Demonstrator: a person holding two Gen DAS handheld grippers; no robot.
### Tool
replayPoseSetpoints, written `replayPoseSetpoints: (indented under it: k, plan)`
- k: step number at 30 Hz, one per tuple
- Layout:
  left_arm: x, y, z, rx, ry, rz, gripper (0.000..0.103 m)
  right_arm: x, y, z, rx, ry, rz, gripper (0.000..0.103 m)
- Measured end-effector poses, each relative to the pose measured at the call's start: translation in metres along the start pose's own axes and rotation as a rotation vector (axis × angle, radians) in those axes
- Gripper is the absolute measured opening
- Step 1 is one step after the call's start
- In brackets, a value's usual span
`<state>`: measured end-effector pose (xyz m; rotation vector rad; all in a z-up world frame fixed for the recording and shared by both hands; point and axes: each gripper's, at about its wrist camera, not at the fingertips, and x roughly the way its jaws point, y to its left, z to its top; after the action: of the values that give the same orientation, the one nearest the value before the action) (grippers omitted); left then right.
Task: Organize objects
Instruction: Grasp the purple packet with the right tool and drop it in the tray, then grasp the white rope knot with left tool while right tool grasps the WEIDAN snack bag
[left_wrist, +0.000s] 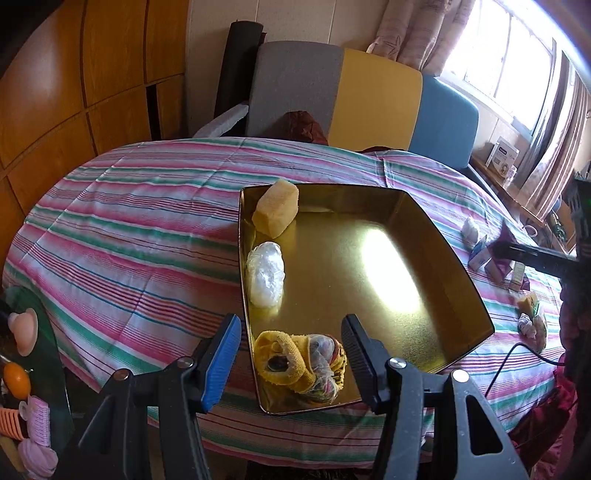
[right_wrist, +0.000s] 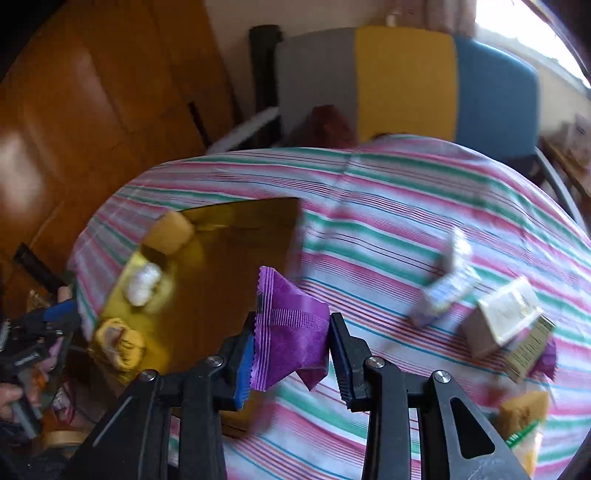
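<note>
A purple sachet (right_wrist: 291, 328), clamped by one edge in the right gripper (right_wrist: 291, 343), hangs above the table (right_wrist: 388, 221) beside the gold tray (right_wrist: 240, 236); such a thin grip could slip mid-carry. The left gripper (left_wrist: 291, 350) hovers unclenched over the tray's yellow bundle (left_wrist: 299, 363).

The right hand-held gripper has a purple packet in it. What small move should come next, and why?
Probably carry the purple packet a little further left, over the bare middle of the gold tray, before letting go. The right hand-held gripper holds it by the tray's right edge, and the sponge, white bundle and yellow cloth fill only the left side.
</note>
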<state>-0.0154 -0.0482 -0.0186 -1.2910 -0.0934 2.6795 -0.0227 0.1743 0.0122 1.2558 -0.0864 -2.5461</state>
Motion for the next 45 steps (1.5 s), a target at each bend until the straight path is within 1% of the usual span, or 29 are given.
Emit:
replayPoseSetpoints:
  k: [3, 10, 15, 17, 20, 21, 22, 23, 27, 29, 33, 37, 39, 45]
  plan:
    - [0.001, 0.007, -0.001, -0.018, 0.000, 0.000, 0.057, 0.020, 0.039, 0.009, -0.047, 0.034, 0.057, 0.037]
    - [0.000, 0.035, -0.003, -0.083, -0.008, 0.020, 0.057, 0.073, 0.113, 0.018, -0.120, 0.133, 0.117, 0.037]
    - [0.002, 0.050, -0.006, -0.124, -0.001, 0.025, 0.057, 0.120, 0.152, 0.014, -0.149, 0.224, 0.126, 0.038]
    - [0.003, 0.053, -0.008, -0.134, 0.002, 0.025, 0.057, 0.135, 0.164, 0.010, -0.160, 0.250, 0.134, 0.040]
    - [0.004, 0.059, -0.011, -0.145, 0.007, 0.026, 0.057, 0.145, 0.177, 0.003, -0.148, 0.263, 0.202, 0.041]
    - [0.003, 0.061, -0.011, -0.150, 0.005, 0.028, 0.057, 0.146, 0.179, 0.001, -0.147, 0.263, 0.224, 0.042]
    - [0.003, 0.063, -0.011, -0.155, 0.004, 0.030, 0.057, 0.146, 0.181, 0.000, -0.146, 0.262, 0.232, 0.046]
    - [0.003, 0.065, -0.011, -0.161, 0.003, 0.032, 0.057, 0.144, 0.180, 0.000, -0.144, 0.255, 0.234, 0.051]
    - [0.002, 0.066, -0.011, -0.166, -0.004, 0.028, 0.057, 0.126, 0.165, 0.004, -0.090, 0.201, 0.241, 0.062]
    - [0.001, 0.064, -0.010, -0.161, -0.007, 0.019, 0.057, 0.113, 0.151, 0.005, -0.057, 0.167, 0.237, 0.069]
    - [-0.001, 0.056, -0.007, -0.152, -0.011, -0.002, 0.057, 0.088, 0.131, 0.004, -0.019, 0.119, 0.190, 0.073]
    - [0.000, 0.045, -0.001, -0.141, -0.009, -0.025, 0.057, 0.061, 0.099, 0.000, 0.005, 0.074, 0.126, 0.076]
    - [0.003, 0.037, 0.003, -0.127, 0.001, -0.050, 0.057, 0.046, 0.083, -0.004, 0.028, 0.053, 0.092, 0.077]
    - [0.005, -0.005, 0.016, -0.025, 0.003, -0.102, 0.057, -0.002, 0.013, -0.020, 0.131, -0.003, -0.020, 0.080]
